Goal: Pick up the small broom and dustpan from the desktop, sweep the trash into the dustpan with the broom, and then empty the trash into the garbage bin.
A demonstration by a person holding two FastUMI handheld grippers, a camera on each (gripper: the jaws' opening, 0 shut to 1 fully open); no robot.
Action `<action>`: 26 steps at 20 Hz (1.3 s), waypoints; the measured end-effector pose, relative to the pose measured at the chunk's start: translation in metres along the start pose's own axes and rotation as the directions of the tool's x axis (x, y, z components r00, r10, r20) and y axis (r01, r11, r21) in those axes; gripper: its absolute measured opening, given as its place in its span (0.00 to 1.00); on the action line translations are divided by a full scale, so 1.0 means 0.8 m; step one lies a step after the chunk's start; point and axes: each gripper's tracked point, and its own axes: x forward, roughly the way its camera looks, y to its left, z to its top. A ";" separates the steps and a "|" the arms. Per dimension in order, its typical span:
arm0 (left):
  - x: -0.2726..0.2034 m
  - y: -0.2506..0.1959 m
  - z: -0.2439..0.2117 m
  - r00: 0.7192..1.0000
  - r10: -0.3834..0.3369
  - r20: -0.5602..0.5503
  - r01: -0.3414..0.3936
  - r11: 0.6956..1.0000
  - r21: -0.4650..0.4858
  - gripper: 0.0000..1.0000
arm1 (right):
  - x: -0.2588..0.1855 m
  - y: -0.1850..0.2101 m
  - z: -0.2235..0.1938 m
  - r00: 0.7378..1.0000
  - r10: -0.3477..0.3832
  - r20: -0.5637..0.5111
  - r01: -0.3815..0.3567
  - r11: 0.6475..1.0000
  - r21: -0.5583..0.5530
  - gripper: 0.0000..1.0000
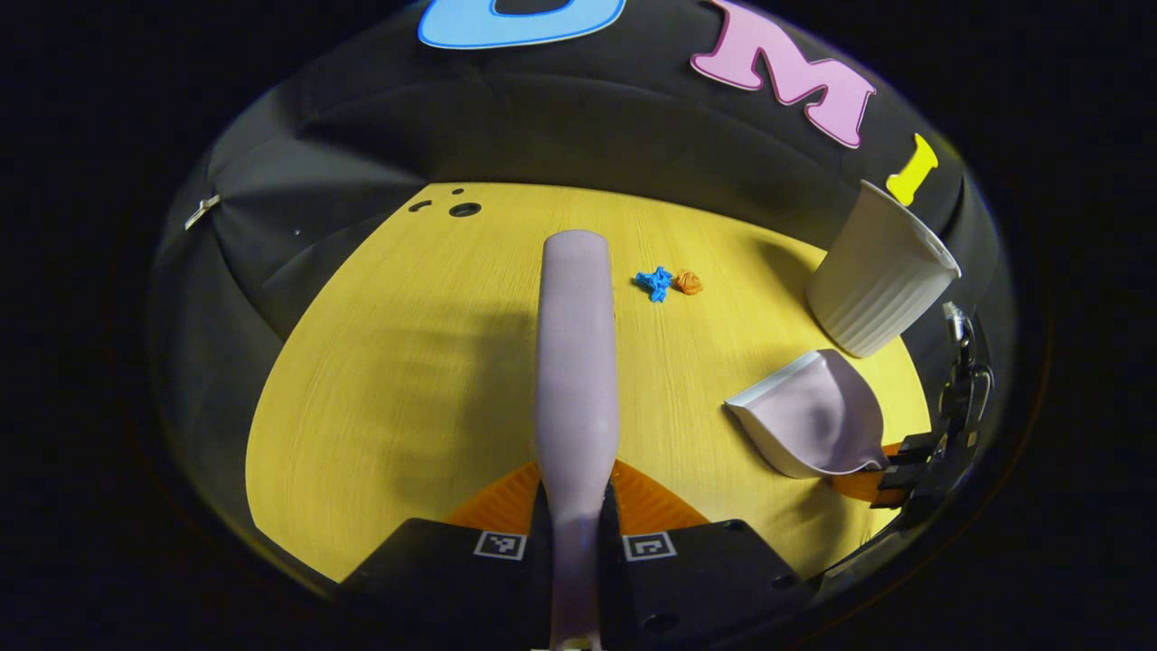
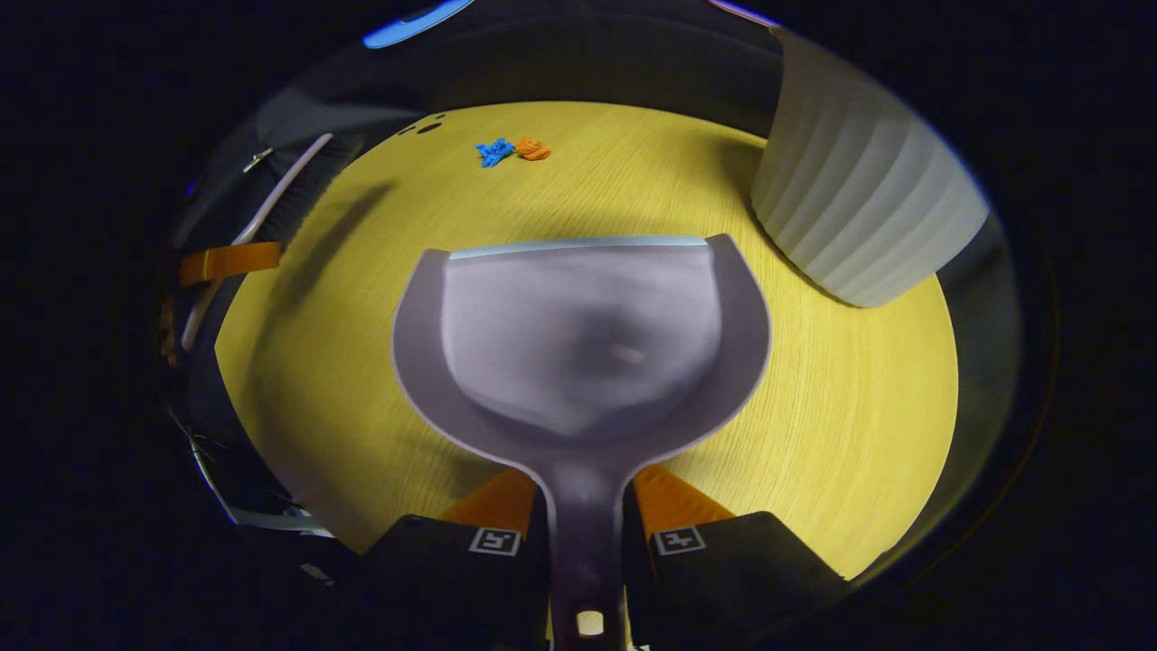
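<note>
My left gripper [image 1: 576, 506] is shut on the handle of the small broom [image 1: 576, 362], whose pale lilac back runs forward over the yellow table. Beyond its tip and a little right lie a blue crumpled scrap [image 1: 654, 283] and an orange one [image 1: 689, 282], side by side. My right gripper [image 2: 586, 515] is shut on the handle of the pale lilac dustpan [image 2: 578, 344], held level above the table with its lip facing the scraps [image 2: 493, 151]. The left gripper view has the dustpan [image 1: 813, 416] at the right, and the right gripper view has the broom [image 2: 280, 194] at the far left.
A white ribbed garbage bin [image 1: 881, 271] stands at the table's right side, close to the dustpan's right [image 2: 859, 199]. The yellow wooden table [image 1: 407, 362] has small dark holes [image 1: 464, 210] at its far corner. Black cloth walls surround it.
</note>
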 end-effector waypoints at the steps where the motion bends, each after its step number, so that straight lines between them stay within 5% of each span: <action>1: 0.009 0.004 0.004 1.000 0.006 -0.013 -0.006 1.000 0.028 0.24 | -0.003 -0.003 0.001 1.000 0.012 -0.002 -0.012 1.000 0.000 0.31; 5: 0.054 0.012 0.029 0.998 0.009 -0.069 -0.002 0.994 0.108 0.24 | -0.011 -0.020 0.004 1.000 0.014 -0.011 -0.014 1.000 -0.023 0.43; 6: 0.066 0.017 0.036 0.996 0.020 -0.083 -0.010 0.992 0.128 0.25 | -0.018 -0.021 0.008 0.999 0.028 -0.019 -0.028 1.000 -0.013 0.36; 13: 0.142 0.031 0.103 0.986 0.075 -0.148 -0.025 0.949 0.316 0.24 | -0.035 -0.036 0.025 0.996 0.084 -0.004 -0.084 0.996 -0.017 0.36; 19: 0.192 0.004 0.156 0.985 0.078 -0.153 0.035 0.782 0.623 0.25 | -0.028 -0.043 0.017 0.996 0.085 -0.029 -0.088 0.990 -0.110 0.36; 26: 0.200 -0.062 0.145 0.972 -0.063 -0.227 0.217 0.612 0.761 0.26 | -0.021 -0.047 0.015 0.996 0.082 -0.031 -0.086 0.985 -0.152 0.36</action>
